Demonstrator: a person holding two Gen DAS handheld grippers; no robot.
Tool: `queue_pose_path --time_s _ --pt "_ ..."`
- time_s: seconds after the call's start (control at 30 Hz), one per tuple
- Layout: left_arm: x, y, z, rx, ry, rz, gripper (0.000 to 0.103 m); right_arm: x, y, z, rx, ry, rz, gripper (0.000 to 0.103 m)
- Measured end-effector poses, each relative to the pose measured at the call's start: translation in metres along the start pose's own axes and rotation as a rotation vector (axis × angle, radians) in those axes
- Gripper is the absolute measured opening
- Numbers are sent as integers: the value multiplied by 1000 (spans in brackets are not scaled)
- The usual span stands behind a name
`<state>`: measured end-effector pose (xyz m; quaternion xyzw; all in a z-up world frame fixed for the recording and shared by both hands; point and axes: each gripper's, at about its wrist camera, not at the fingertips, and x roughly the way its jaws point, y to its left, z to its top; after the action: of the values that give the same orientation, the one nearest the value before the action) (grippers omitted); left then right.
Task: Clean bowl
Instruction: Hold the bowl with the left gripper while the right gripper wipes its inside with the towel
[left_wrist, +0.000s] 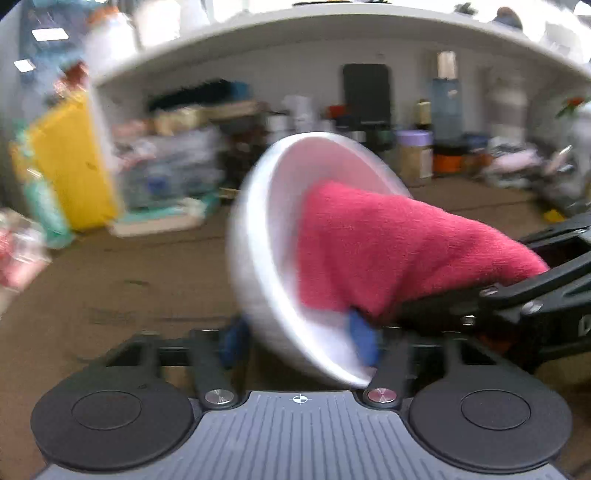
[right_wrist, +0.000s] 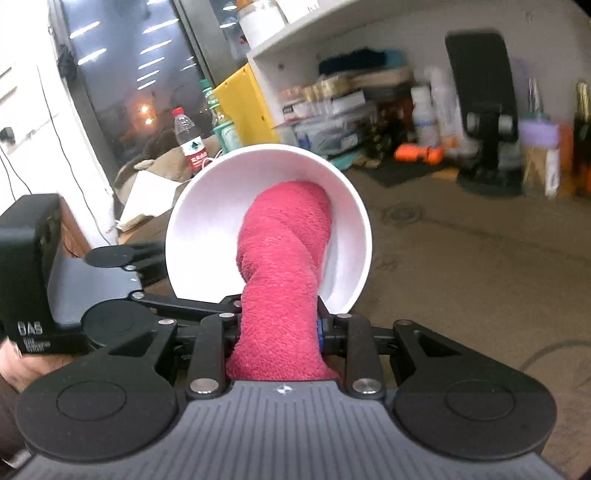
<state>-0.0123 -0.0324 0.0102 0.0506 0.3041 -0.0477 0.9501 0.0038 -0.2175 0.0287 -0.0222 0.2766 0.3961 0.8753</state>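
Plainly, the right gripper (right_wrist: 280, 332) is clamped on a red terry cloth (right_wrist: 282, 258), which is bunched between its fingers and twisted into a thick rope as it runs forward. Just ahead of the fingertips the cloth's far end is pressed into the hollow of a white bowl (right_wrist: 207, 221), which is tipped on its side so that its round mouth is turned toward this gripper. The bowl's inside is seen as plain, smooth and matt white, with no marks that can be made out.

From the left wrist view the left gripper (left_wrist: 299, 343) is closed on the bowl's lower rim, with one blue pad (left_wrist: 364, 341) inside the bowl and the other (left_wrist: 232, 343) outside it; the bowl (left_wrist: 266, 258) is held up directly in front of the fingers, clear of the brown tabletop (left_wrist: 110, 288), and its outline is blurred. The cloth (left_wrist: 388, 243) is seen entering the bowl from the right side of this gripper, where the black body of the other gripper (left_wrist: 535, 295) is visible.

Beyond both grippers a cluttered white shelf (right_wrist: 295, 48) and a yellow panel (right_wrist: 243, 99) are seen, with a water bottle (right_wrist: 188, 136) further to the left
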Motion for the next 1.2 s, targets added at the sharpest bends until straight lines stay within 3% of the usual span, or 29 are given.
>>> queue_pose_path --time_s 0.07,0.23,0.37,0.47,0.57,0.63,0.8,0.87,1.0,1.2 --pt "0 8 5 2 8 -35 33 -1 19 13 -183 -10 -119 28" --pt "-9 1 11 142 5 13 22 17 77 -5 -910 -22 -588 27" --pt "-12 -10 13 287 -2 90 22 49 84 -42 -1275 -6 -769 29" --pt "-11 -12 18 322 -19 109 22 64 77 -63 -1404 53 -776 28" --pt "-8 -15 22 312 -30 102 22 52 77 -49 -1231 136 -561 26" --pt "-4 -17 23 291 -28 93 23 39 70 -26 -1011 160 -406 26" --pt "6 -13 15 174 -6 81 28 24 37 -1 -682 138 -247 26" --pt "9 -12 13 154 0 86 38 22 32 -2 -641 126 -233 26" --pt "20 -17 11 80 -16 58 42 18 33 -2 -622 96 -267 26" --pt "9 -8 20 120 -28 7 21 2 30 8 -656 29 -422 26"
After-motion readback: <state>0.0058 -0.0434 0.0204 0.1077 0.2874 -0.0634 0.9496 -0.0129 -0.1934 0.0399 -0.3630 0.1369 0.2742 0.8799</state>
